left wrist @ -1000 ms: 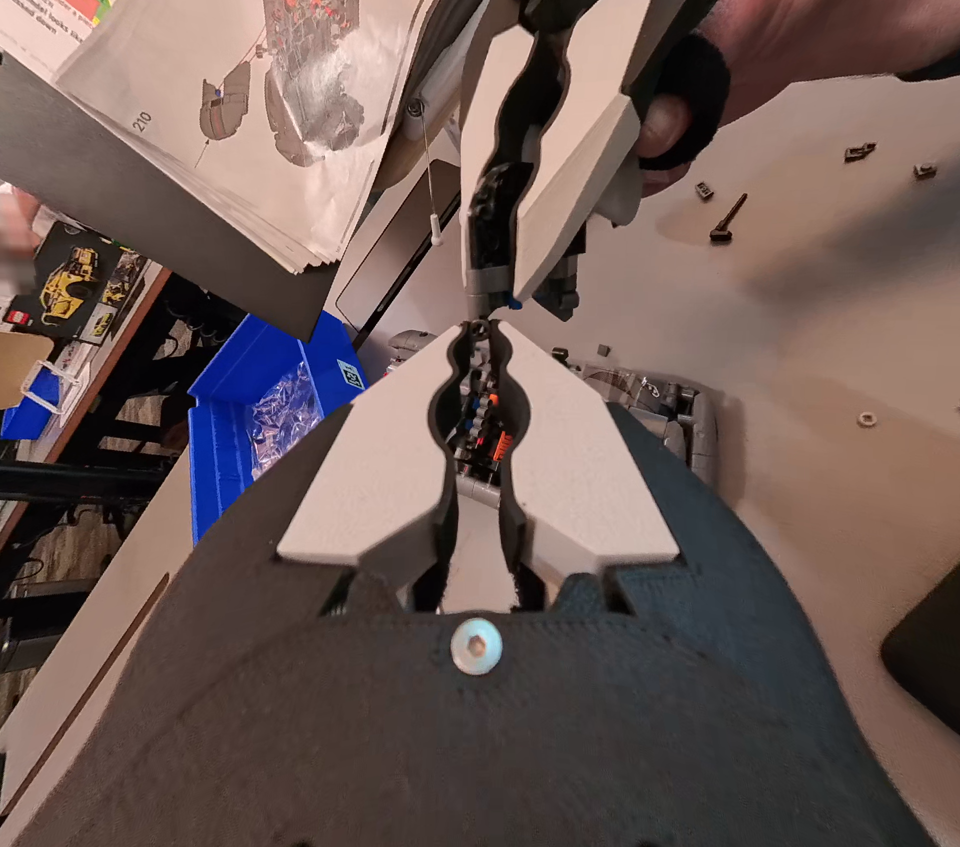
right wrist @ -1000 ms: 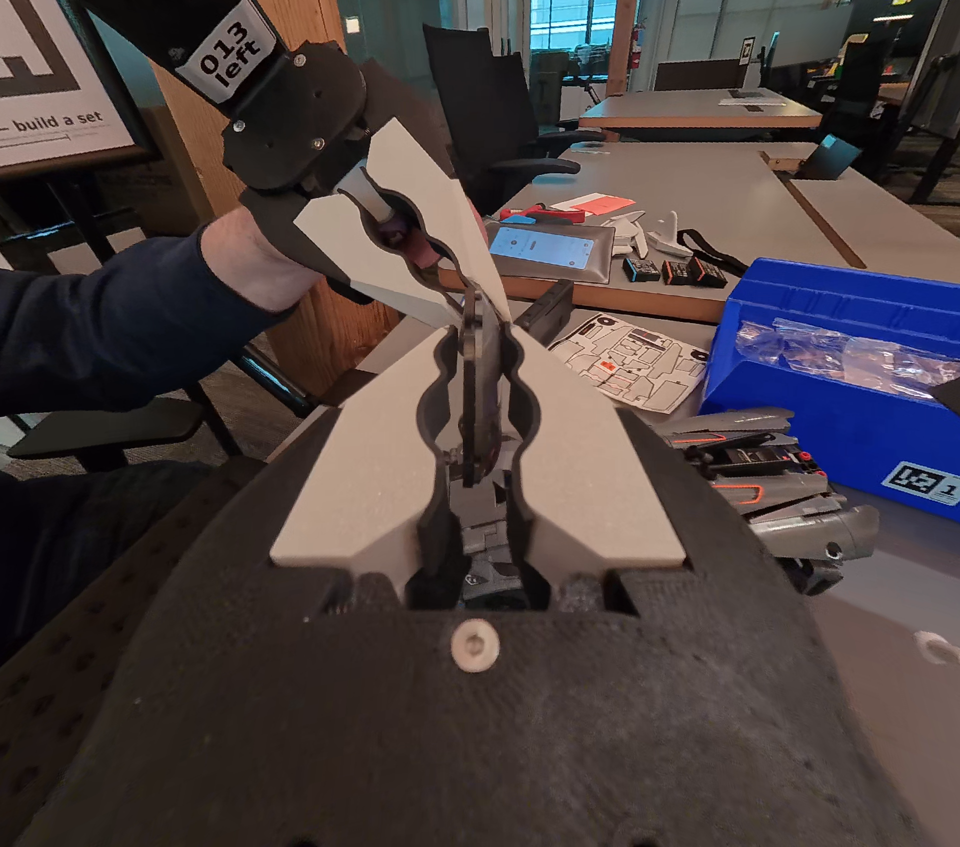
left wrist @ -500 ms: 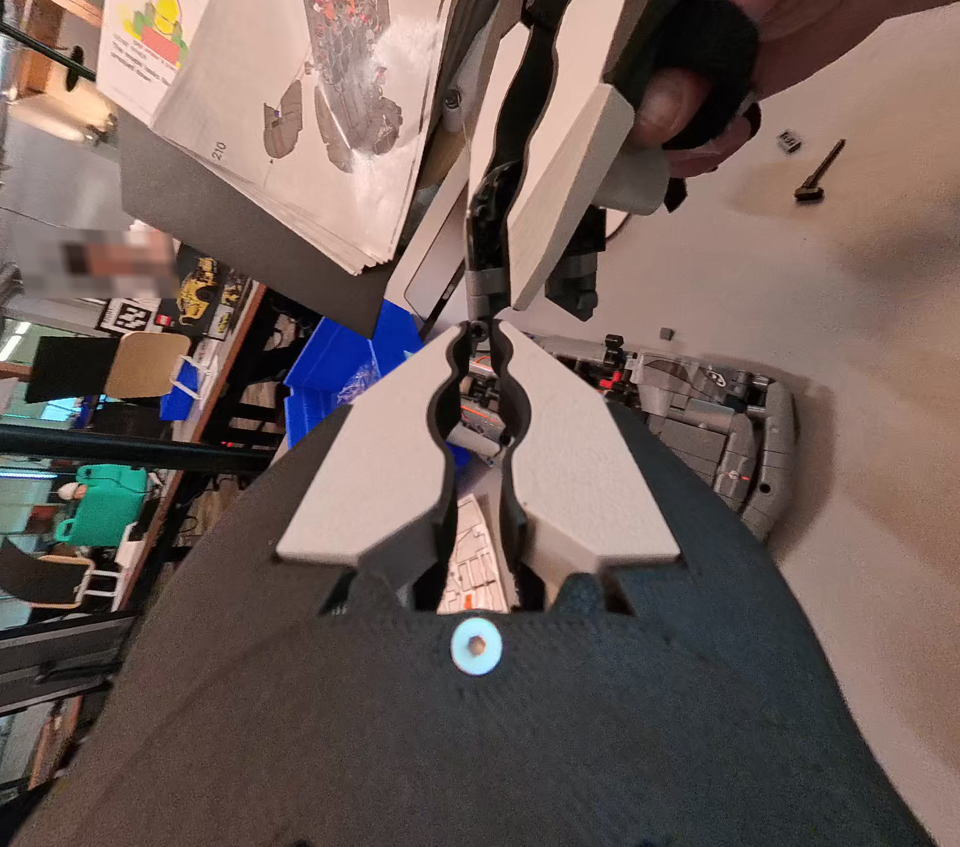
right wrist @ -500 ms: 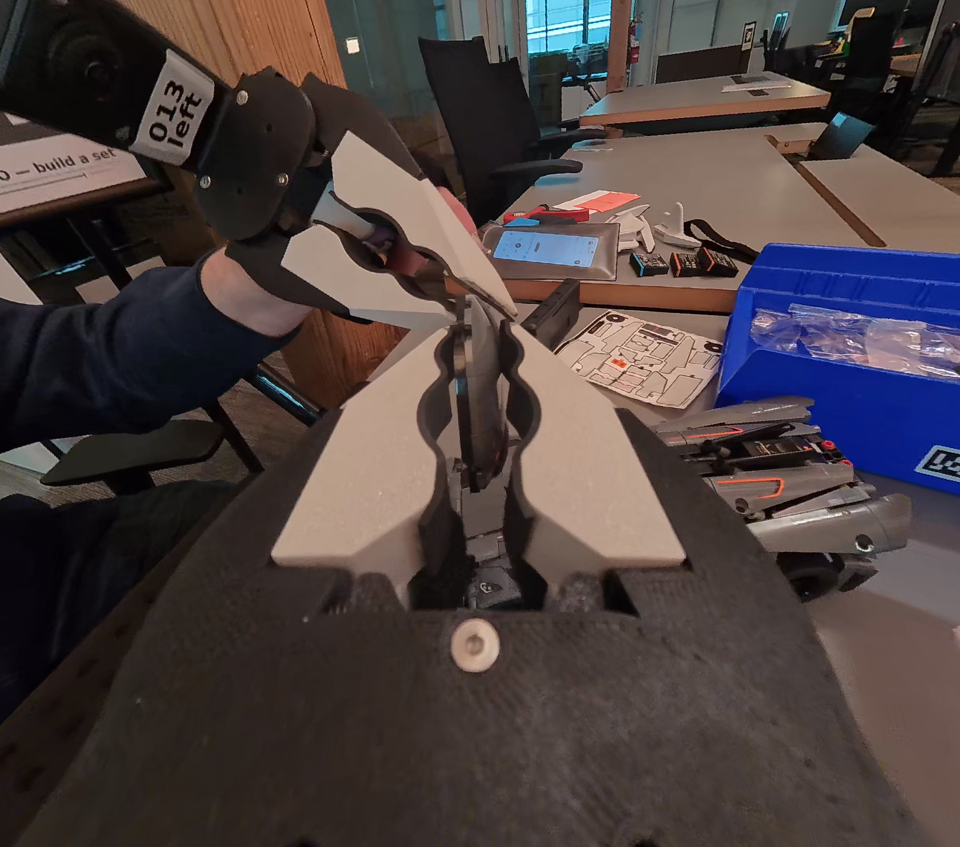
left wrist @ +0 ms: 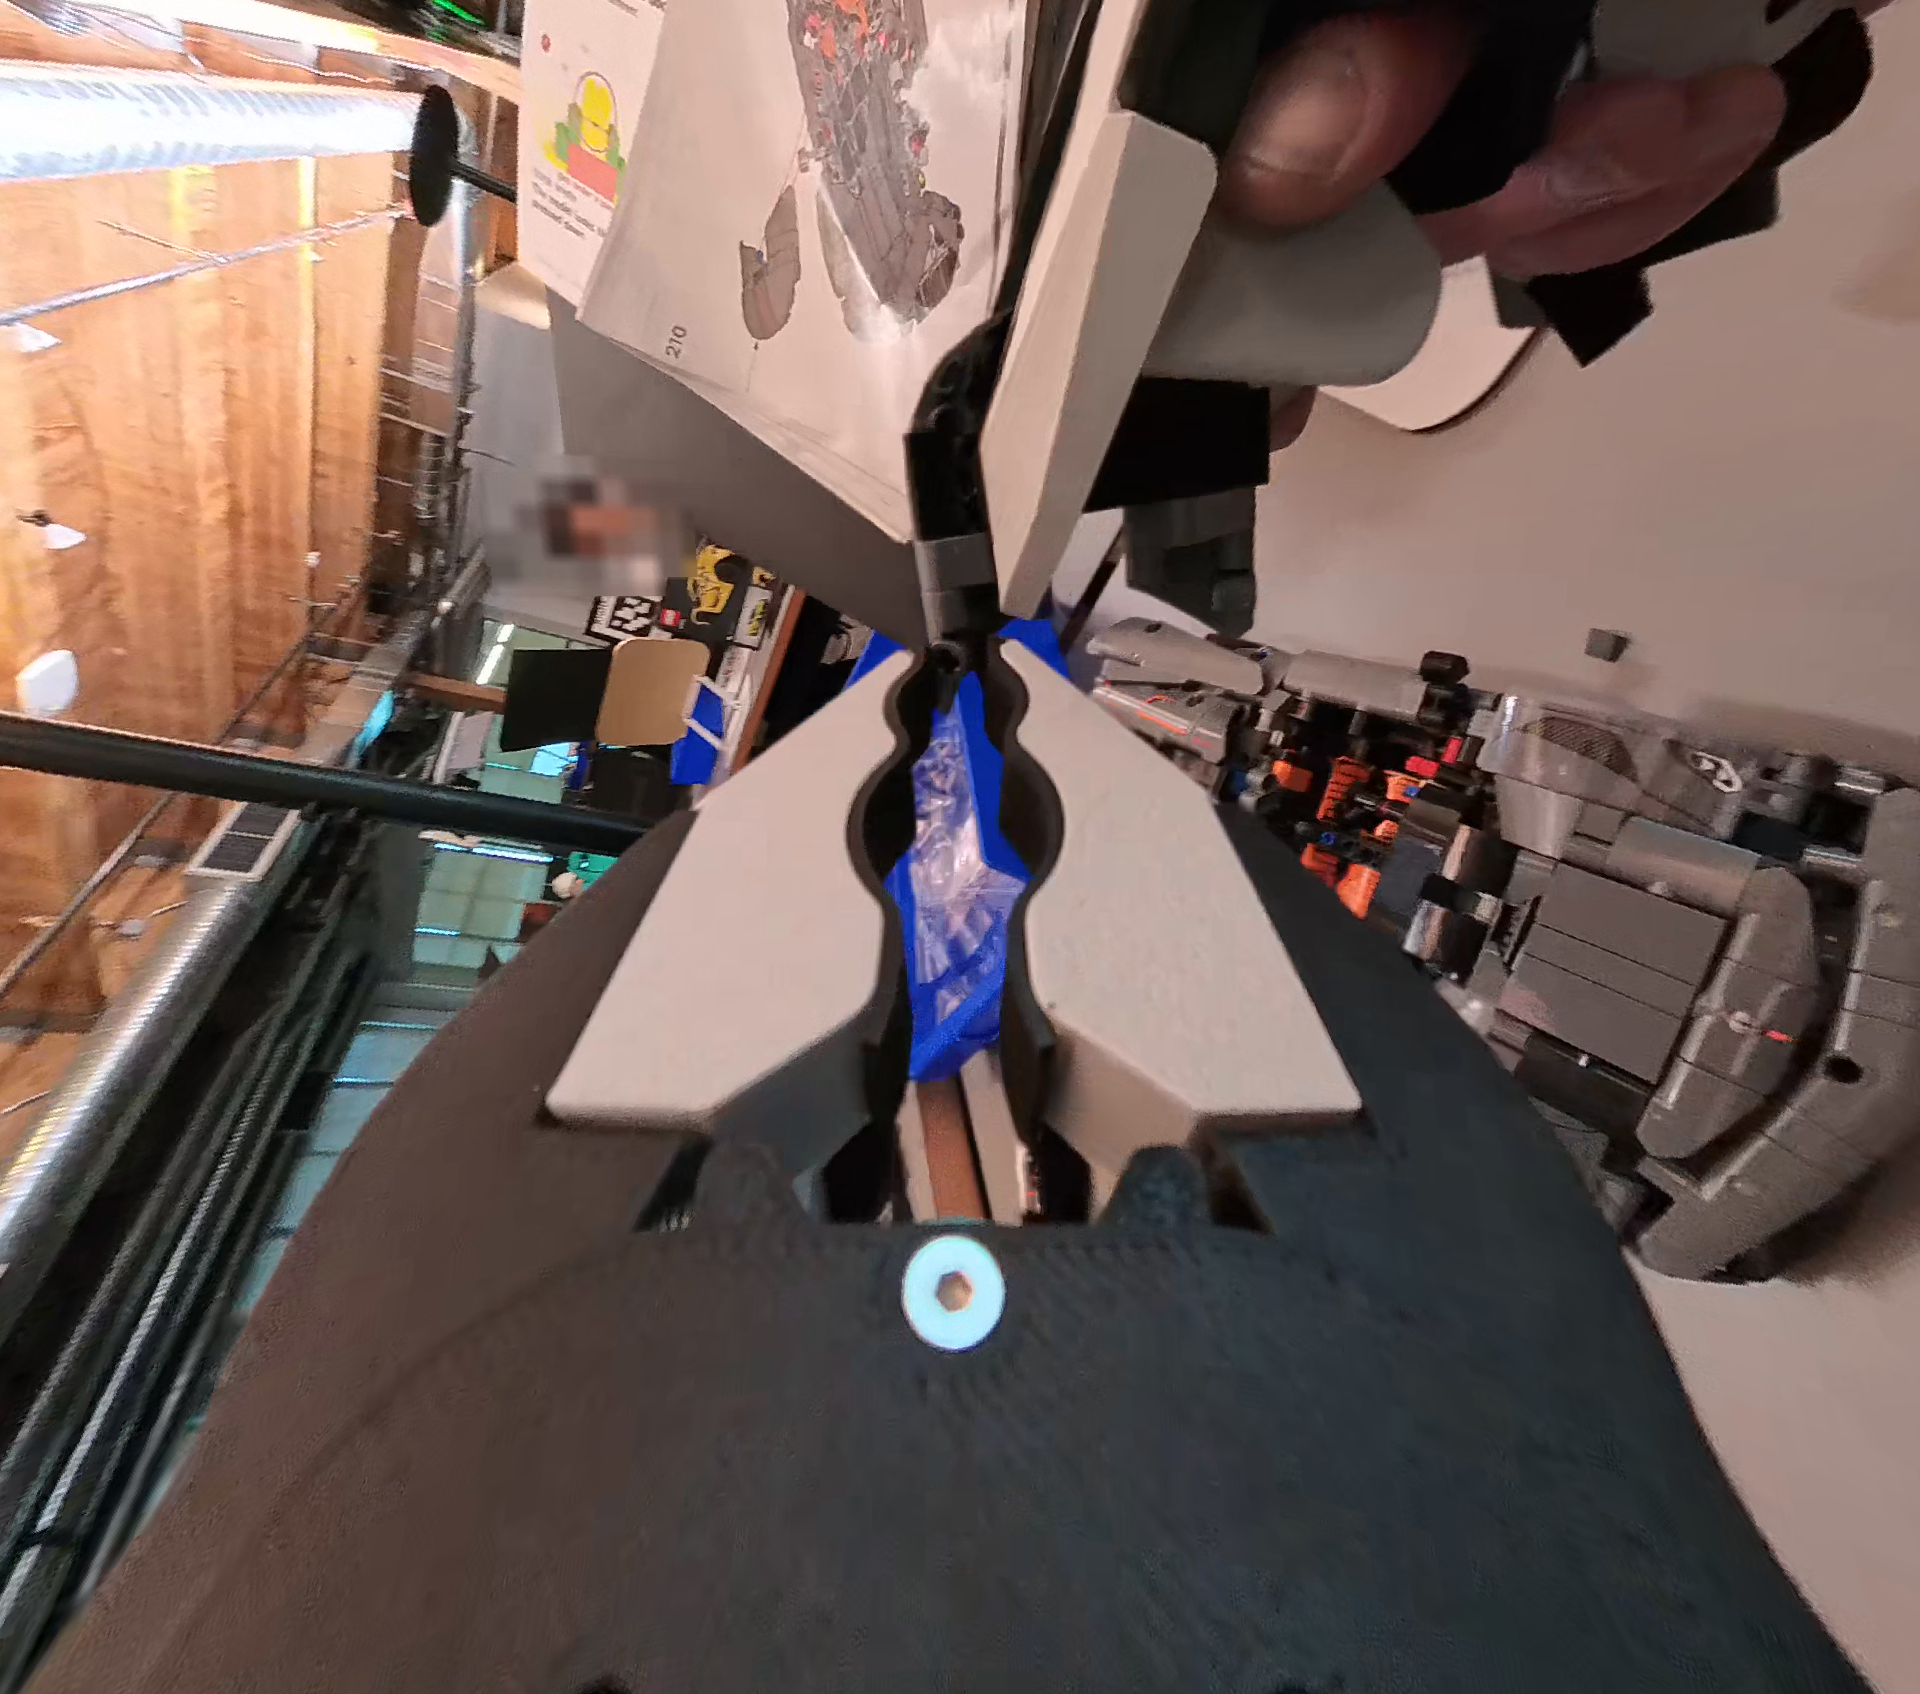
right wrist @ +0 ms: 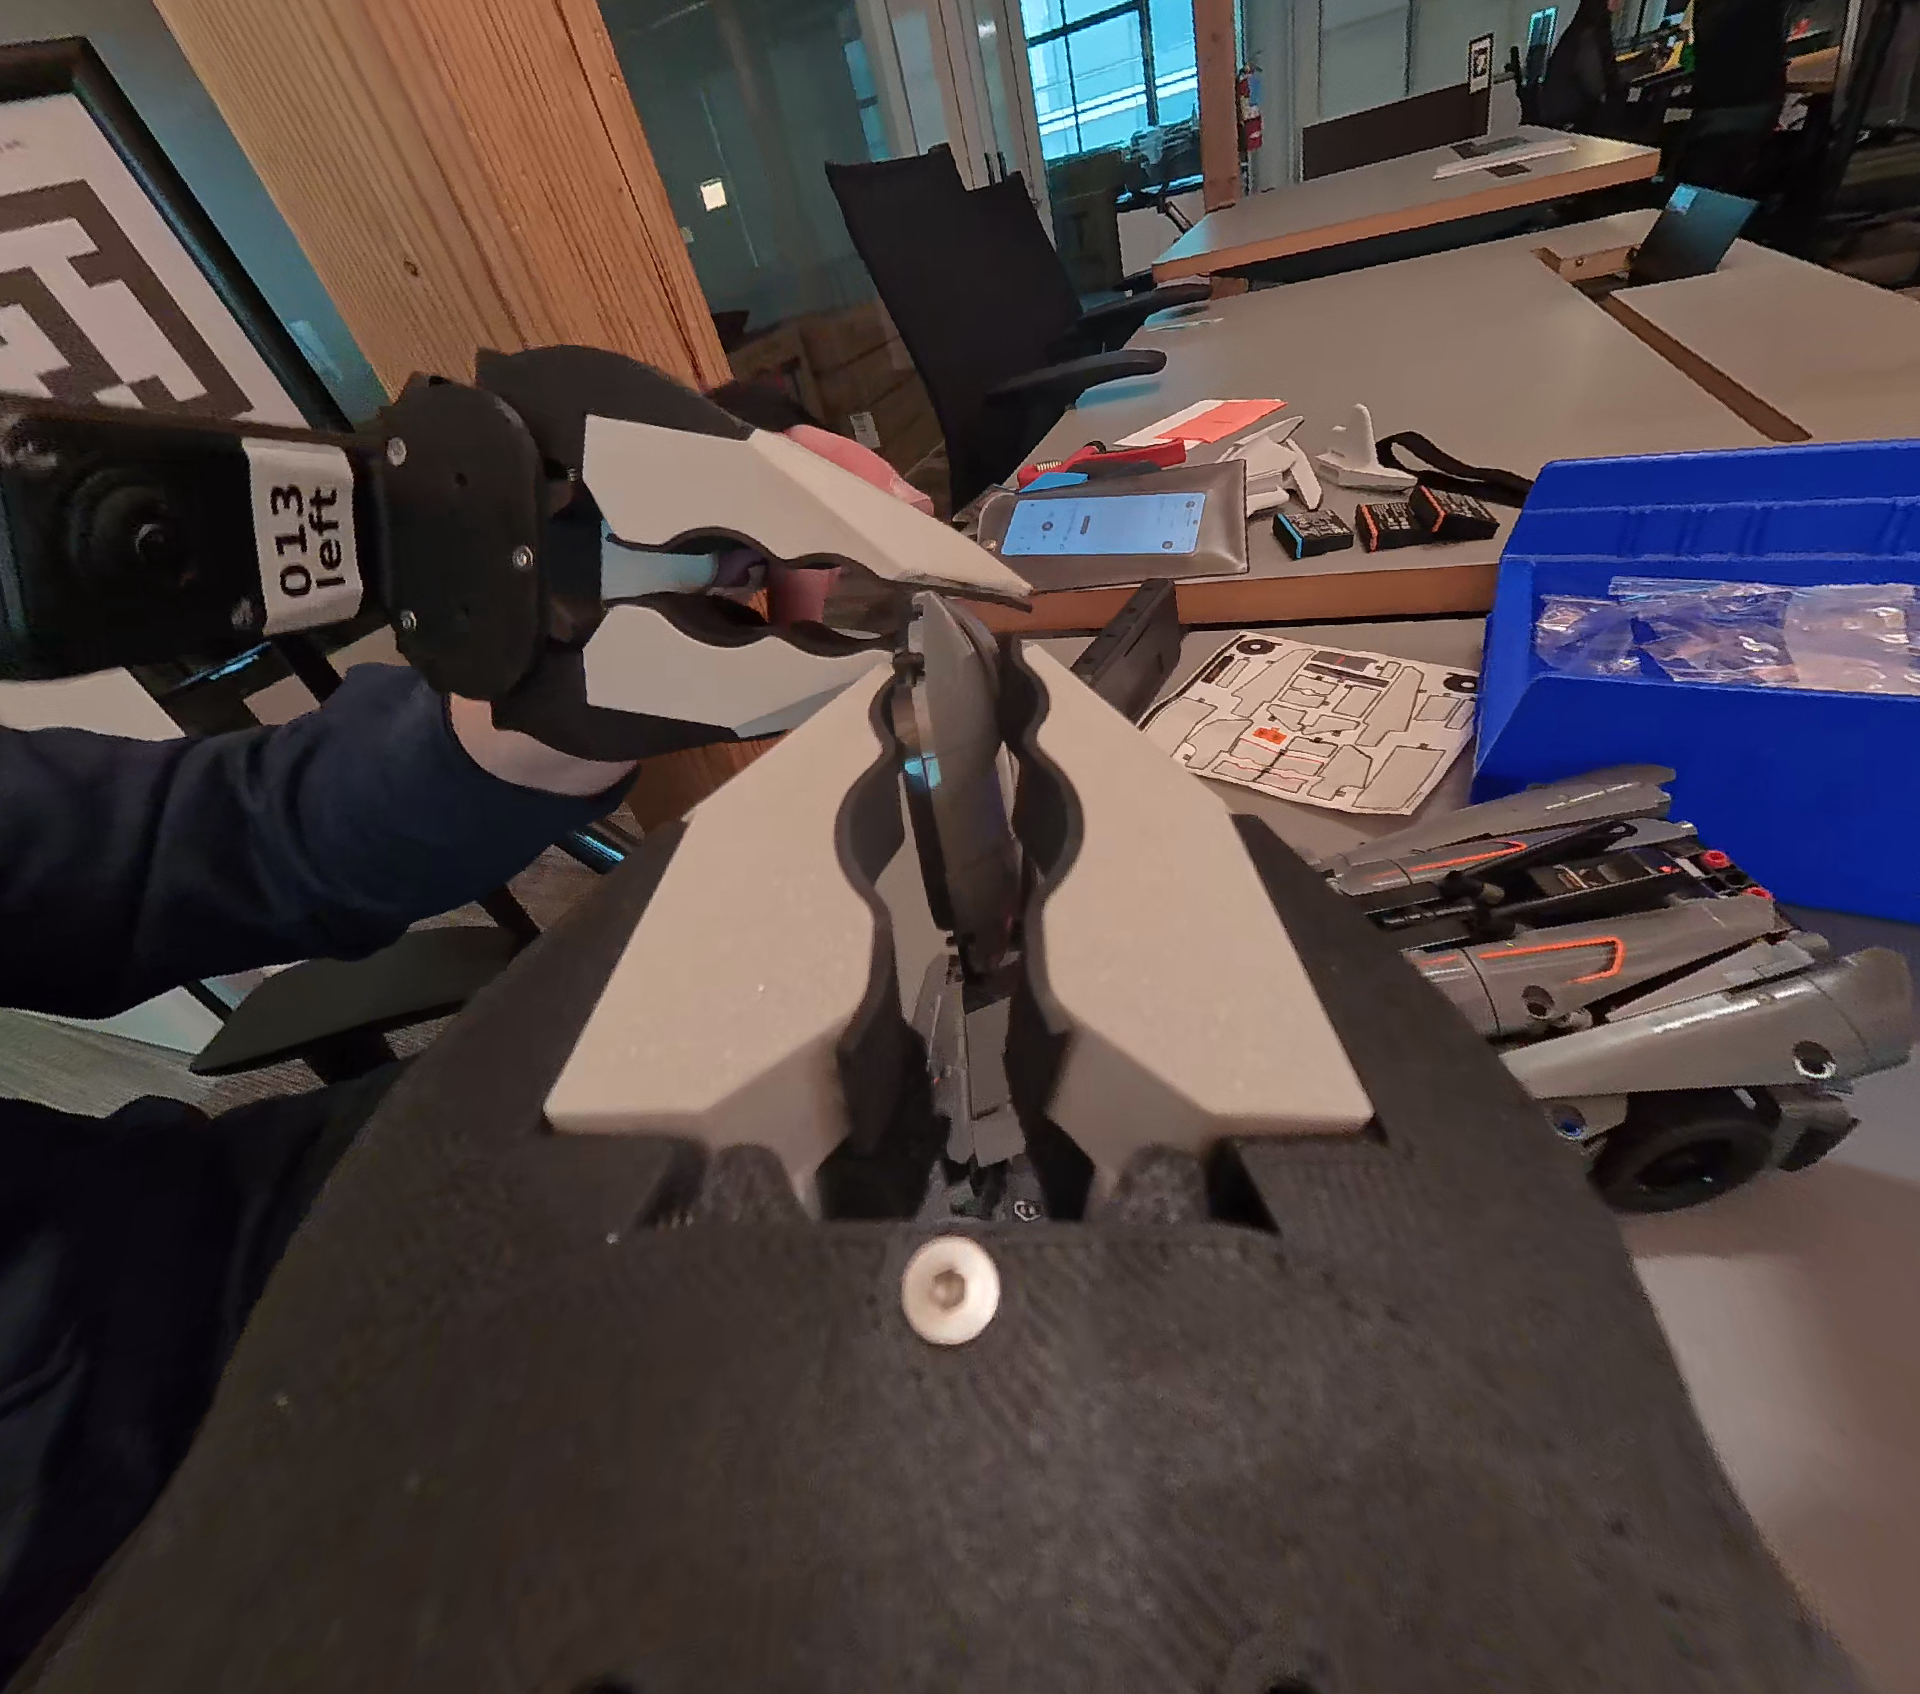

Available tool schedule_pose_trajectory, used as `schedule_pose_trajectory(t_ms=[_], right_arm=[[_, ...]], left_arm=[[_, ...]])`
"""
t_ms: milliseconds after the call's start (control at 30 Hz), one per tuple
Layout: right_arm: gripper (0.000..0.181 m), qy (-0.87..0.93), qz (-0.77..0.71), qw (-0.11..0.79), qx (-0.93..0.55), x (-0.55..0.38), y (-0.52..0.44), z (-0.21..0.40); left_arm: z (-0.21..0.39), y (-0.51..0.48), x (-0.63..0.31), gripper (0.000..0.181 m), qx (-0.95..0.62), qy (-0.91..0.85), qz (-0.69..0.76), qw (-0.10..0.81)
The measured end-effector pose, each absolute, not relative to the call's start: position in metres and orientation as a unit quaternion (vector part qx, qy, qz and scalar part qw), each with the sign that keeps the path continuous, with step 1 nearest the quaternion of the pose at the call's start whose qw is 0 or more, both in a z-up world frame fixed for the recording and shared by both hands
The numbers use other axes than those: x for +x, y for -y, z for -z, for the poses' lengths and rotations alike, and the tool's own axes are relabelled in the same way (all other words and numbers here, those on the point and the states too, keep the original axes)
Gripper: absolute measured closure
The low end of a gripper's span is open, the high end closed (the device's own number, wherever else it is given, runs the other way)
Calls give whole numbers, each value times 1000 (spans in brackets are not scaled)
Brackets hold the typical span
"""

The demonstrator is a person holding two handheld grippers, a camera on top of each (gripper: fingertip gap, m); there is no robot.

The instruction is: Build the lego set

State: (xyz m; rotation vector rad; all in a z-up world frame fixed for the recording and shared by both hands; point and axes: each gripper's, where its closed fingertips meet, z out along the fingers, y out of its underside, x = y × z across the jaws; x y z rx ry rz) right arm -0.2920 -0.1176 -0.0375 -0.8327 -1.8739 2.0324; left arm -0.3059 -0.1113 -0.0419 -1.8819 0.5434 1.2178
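The right gripper (right wrist: 951, 668) is clenched on a dark grey and black lego sub-assembly (right wrist: 961, 823), a narrow curved panel piece standing upright between its pale fingers and poking just past the tips; the left gripper (left wrist: 951, 657) has its tips pinched nearly together on a small black pin-like part (left wrist: 948, 665) at the sub-assembly's far end, though the contact is too small to confirm a firm hold. The two grippers meet tip to tip, in the air above the table (right wrist: 1455, 314). The grey lego car model with orange accents (right wrist: 1579, 938) lies on the table to the right of the right gripper, well below the held piece; the blue plastic parts bin (right wrist: 1683, 657) stands beyond it, and the open instruction booklet (left wrist: 790, 86) sits ahead of the left gripper. Risks, as judged: the pin may be off-axis and jam or pop out; a twist between grippers could split the sub-assembly; a slip would drop parts onto the table or floor.
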Motion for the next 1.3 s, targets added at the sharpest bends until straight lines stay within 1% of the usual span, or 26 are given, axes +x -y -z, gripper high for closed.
schedule_pose_trajectory(t_ms=[333,400,533,767,1033,1133,1300], right_arm=[[168,617,-720,103,-300,-293,113,32],[168,607,-732,91,-296,-292,112,29],[167,607,-738,84,-282,-288,113,28],[168,606,-745,74,-270,-285,114,26],[168,599,-746,74,-283,-289,113,28],[168,597,-746,75,-287,-290,112,28],[168,593,-746,75,-294,-291,111,28]], left_arm=[[35,109,-309,172,-711,-215,-558,370],[34,107,-306,171,-716,-216,-539,388],[35,108,-301,171,-745,-207,-451,446],[33,109,-296,174,-763,-188,-386,484],[33,109,-303,175,-740,-195,-481,429],[32,110,-306,175,-717,-206,-543,385],[30,111,-309,175,-695,-209,-583,364]])
